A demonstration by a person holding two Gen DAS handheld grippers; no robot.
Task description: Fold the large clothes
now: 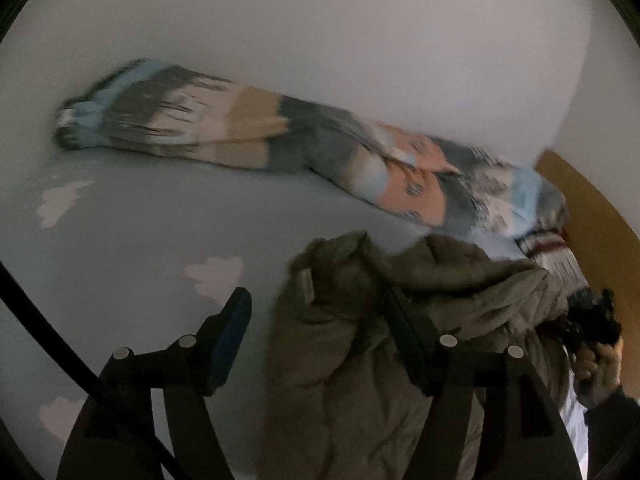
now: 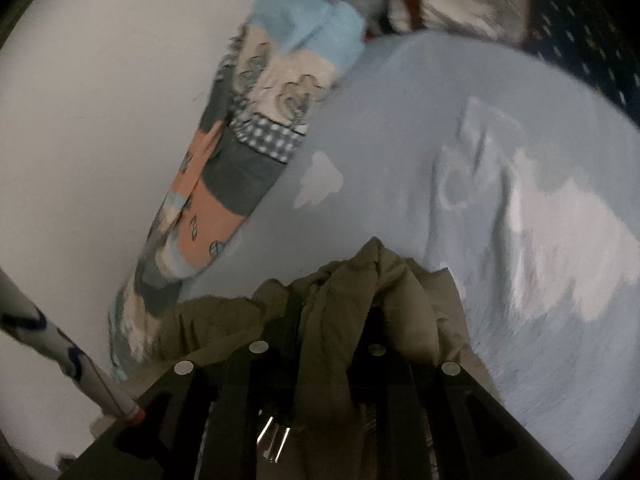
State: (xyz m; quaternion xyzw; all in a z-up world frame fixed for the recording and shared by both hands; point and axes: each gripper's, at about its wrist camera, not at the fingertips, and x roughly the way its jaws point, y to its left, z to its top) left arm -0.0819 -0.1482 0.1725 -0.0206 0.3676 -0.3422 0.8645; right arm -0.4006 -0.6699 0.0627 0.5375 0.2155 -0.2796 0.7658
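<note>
An olive green padded jacket (image 1: 360, 368) lies bunched on the light blue bed sheet (image 1: 140, 220). In the left wrist view my left gripper (image 1: 316, 296) stands open, its jaws wide apart. The jacket's edge lies between the jaws and over the right finger (image 1: 408, 320), while the left finger (image 1: 232, 328) is over bare sheet. In the right wrist view my right gripper (image 2: 334, 308) is shut on a raised fold of the jacket (image 2: 348, 280). The right gripper (image 1: 592, 324) also shows in a hand at the left view's right edge.
A rolled patchwork blanket (image 1: 248, 128) (image 2: 224, 184) lies along the white wall (image 1: 360, 32). A striped cloth (image 1: 552, 248) sits at the bed's end beside a wooden board (image 1: 600, 216). The sheet carries white cloud prints (image 2: 560, 240). A white patterned pole (image 2: 60, 352) crosses the lower left.
</note>
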